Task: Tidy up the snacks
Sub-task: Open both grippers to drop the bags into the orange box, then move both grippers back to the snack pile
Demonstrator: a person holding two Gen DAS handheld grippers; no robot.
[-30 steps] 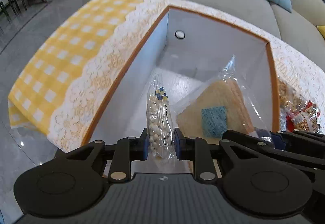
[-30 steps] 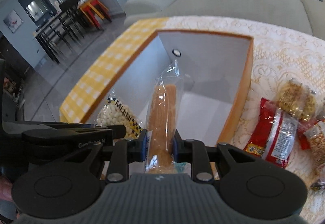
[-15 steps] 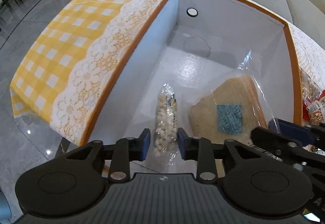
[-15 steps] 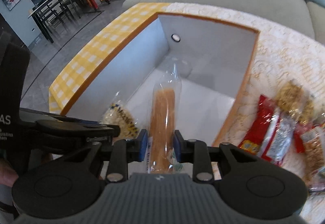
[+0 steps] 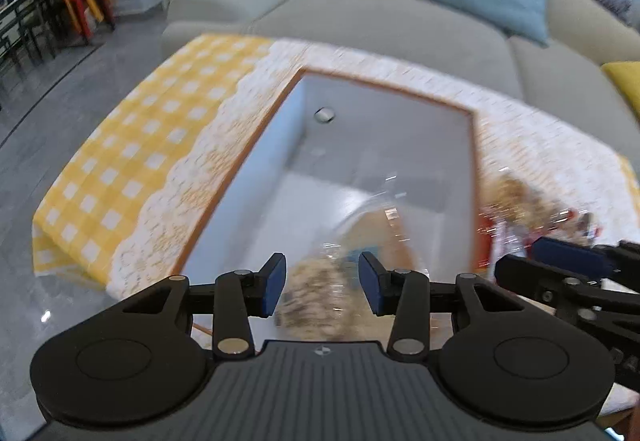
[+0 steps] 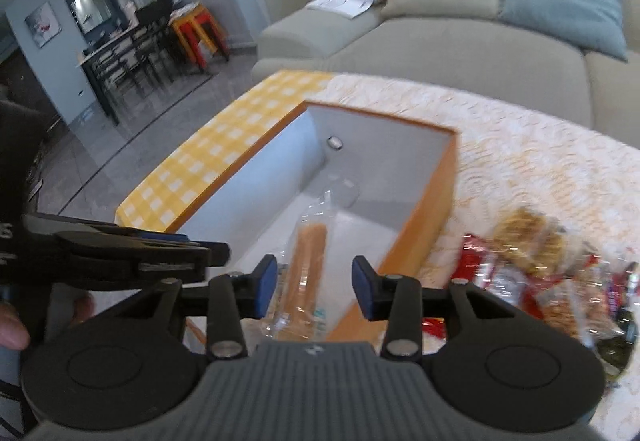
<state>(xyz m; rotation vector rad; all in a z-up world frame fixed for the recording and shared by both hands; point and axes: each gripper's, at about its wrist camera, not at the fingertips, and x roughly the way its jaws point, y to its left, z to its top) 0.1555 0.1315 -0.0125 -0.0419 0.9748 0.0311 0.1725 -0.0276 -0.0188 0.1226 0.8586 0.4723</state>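
both hand-held grippers, left [image 5: 322, 289] and right [image 6: 314, 288], tilt downward over the box [image 6: 424, 241], jaws just opening, empty.

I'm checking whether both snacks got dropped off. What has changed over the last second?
Both grippers let go: the left gripper released the bag of white candies and the right gripper released the tan wafer packet. Their jaws have just been opening, and both packets now lie in the orange-rimmed box. Both grippers pulled up and back. The box and the snack pile on the tablecloth stayed put.
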